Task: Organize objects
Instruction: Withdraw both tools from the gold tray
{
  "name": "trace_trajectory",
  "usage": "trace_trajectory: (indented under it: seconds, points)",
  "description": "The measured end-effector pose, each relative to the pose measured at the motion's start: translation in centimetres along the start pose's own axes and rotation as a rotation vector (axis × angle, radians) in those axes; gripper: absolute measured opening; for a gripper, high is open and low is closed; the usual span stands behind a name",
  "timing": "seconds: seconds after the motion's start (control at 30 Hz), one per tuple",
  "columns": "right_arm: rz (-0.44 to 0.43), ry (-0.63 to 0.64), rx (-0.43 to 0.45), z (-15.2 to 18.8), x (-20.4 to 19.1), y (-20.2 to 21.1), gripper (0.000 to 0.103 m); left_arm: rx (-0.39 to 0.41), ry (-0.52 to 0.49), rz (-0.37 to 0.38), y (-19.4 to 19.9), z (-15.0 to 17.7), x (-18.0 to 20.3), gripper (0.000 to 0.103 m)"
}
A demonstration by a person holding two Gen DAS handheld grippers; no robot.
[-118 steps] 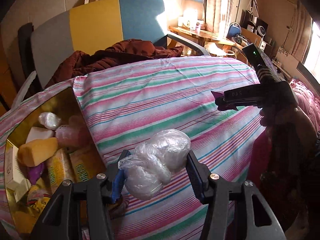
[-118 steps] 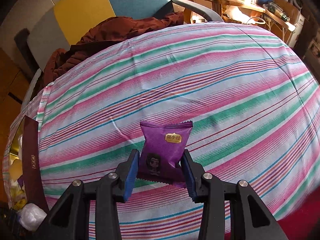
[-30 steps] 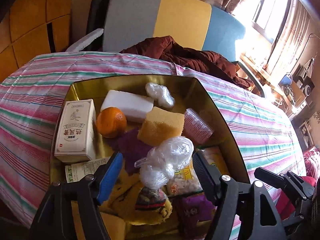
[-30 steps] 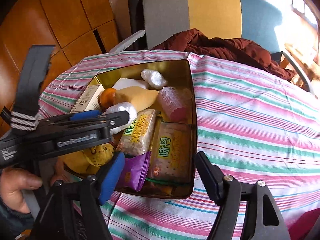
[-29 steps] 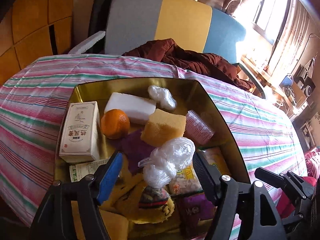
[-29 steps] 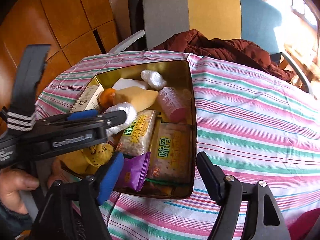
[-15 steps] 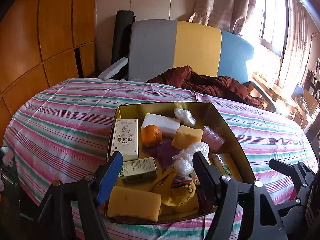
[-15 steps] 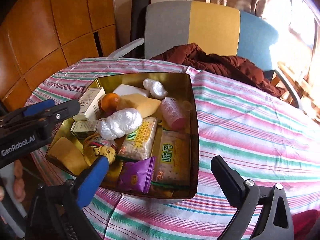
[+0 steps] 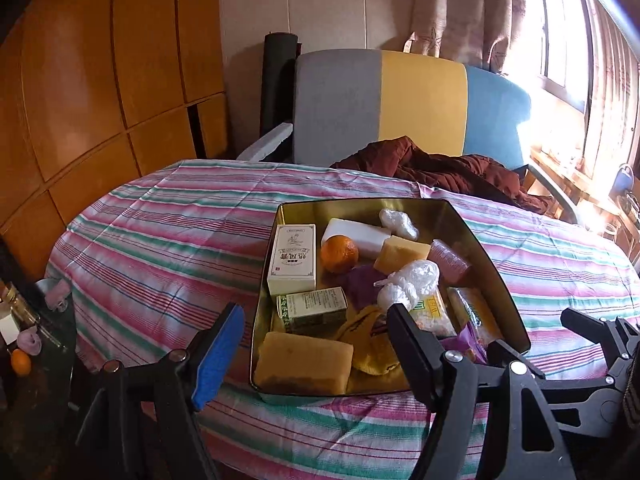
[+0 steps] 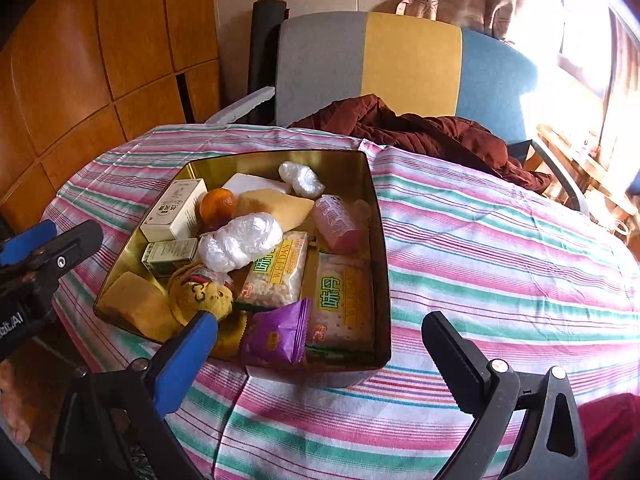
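A gold tin [image 9: 360, 203] [image 10: 280, 160] stands on the striped tablecloth, filled with boxes, sponges, an orange and snack packs. A clear crumpled plastic bag [image 9: 408, 282] [image 10: 240, 242] lies on top of the contents near the middle. At the tin's near edge lies a purple snack packet [image 10: 276, 334]. My left gripper [image 9: 314, 320] hovers open in front of the tin's near left corner, with nothing between its fingers. My right gripper [image 10: 320, 328] is open very wide above the tin's near edge and holds nothing. Each gripper shows at the side of the other's view.
Behind the table stands a grey, yellow and blue chair [image 9: 380, 100] with a brown garment [image 10: 420, 128] draped over it. Wooden wall panels [image 9: 80, 100] are at the left, bright windows at the right. A low side table [image 9: 24, 336] with small items is at the near left.
The clear bag that sat between my left jaws now lies in the tin. My left gripper has drawn back and up from the tin. My right jaws have spread wider.
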State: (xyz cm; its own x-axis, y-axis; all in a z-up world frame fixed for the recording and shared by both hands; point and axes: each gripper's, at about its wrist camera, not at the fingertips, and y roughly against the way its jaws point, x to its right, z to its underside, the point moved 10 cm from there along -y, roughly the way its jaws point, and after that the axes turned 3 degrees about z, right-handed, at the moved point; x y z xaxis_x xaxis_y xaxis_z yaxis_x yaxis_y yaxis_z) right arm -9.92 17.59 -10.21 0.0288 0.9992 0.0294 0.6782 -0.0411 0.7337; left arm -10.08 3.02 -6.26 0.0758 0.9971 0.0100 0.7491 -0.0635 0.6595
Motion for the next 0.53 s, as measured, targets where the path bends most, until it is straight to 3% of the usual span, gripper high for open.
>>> trace_trajectory:
  seconds: [0.1,0.53]
  points:
    - [0.002,0.003,0.01,0.15,-0.13,0.35,0.103,-0.019,0.002,0.012,-0.11,0.81,-0.01,0.075]
    - [0.018,0.027,0.02,0.21,-0.83,0.65,0.103,0.042,0.008,0.025,0.55,0.31,-0.33,0.069]
